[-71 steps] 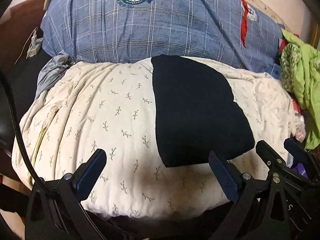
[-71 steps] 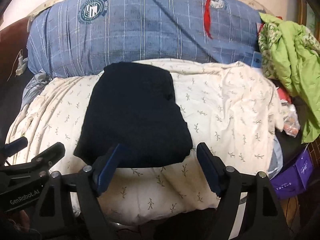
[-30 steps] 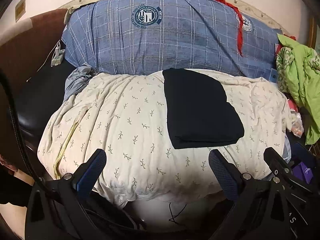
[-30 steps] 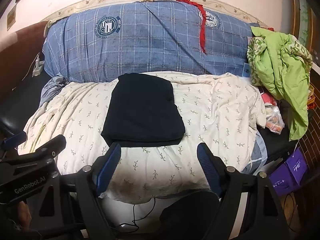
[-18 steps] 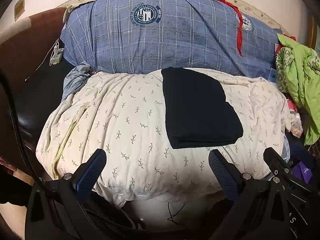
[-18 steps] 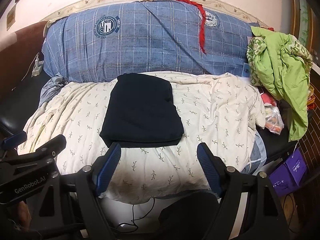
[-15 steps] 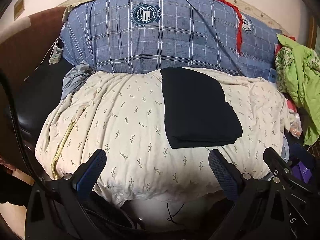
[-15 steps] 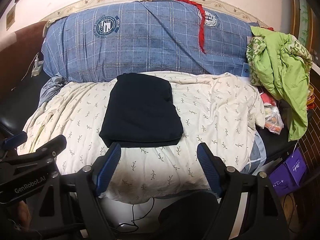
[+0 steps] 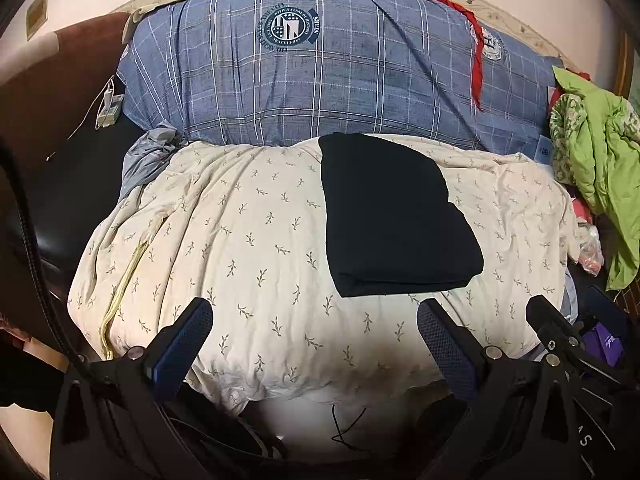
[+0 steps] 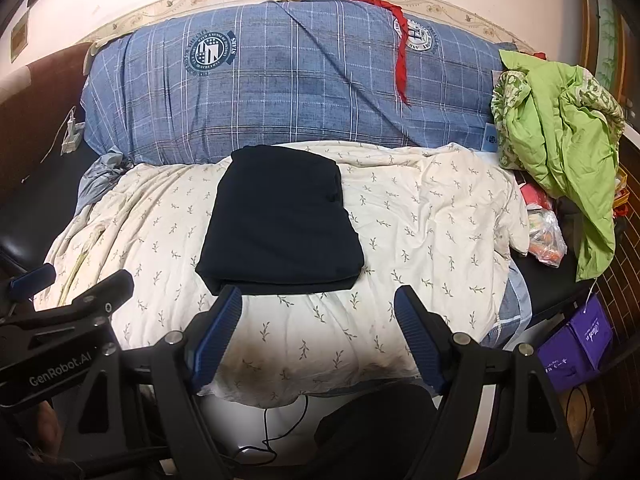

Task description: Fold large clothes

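A dark navy garment [image 9: 394, 218] [image 10: 280, 220] lies folded into a neat rectangle on a cream quilt with a leaf print [image 9: 248, 248] [image 10: 424, 232]. My left gripper [image 9: 316, 320] hangs open over the quilt's near edge, short of the garment and to its left, with nothing between its blue pads. My right gripper [image 10: 318, 308] is open too, just in front of the garment's near edge, and holds nothing. The left gripper's body [image 10: 60, 332] shows at the lower left of the right wrist view.
A big blue plaid bundle [image 9: 340, 72] [image 10: 300, 80] lies behind the quilt against the wall. Crumpled green cloth [image 10: 560, 128] [image 9: 596, 160] is heaped at the right, with a plastic bag [image 10: 546, 236] and a purple bag [image 10: 580, 340] below it. A dark seat [image 9: 60, 184] is on the left.
Both grippers pulled back and away from the folded garment before a second ago, so more of the bed shows. Over the last second nothing has visibly moved.
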A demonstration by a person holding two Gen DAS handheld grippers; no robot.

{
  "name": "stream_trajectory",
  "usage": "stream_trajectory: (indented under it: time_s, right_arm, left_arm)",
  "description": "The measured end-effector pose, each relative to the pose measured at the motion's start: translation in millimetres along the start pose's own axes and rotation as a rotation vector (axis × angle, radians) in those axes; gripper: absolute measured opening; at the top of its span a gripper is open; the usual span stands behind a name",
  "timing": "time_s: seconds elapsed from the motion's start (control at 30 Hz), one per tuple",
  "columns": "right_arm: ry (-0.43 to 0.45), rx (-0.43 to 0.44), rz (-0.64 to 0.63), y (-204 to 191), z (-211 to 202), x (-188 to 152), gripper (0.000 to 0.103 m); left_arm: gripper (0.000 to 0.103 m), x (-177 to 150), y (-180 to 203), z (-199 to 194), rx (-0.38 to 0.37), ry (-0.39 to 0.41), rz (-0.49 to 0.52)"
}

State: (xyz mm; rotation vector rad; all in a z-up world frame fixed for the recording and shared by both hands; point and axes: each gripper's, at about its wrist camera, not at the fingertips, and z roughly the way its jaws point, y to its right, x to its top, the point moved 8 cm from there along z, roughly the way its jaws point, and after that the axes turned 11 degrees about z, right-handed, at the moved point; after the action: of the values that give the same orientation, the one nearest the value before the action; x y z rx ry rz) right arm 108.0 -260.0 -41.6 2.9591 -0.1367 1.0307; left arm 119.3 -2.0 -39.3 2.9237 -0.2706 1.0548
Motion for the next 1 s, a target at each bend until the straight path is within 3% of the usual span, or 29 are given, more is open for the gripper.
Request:
stream_trajectory:
  time_s: [1.0]
  right_arm:
    - [-0.013, 0.001, 0.002, -8.3, 10.7, 0.3, 0.079]
  left_arm:
    - [0.102, 5.8, -2.8, 13.0, -0.001, 0.005, -0.009]
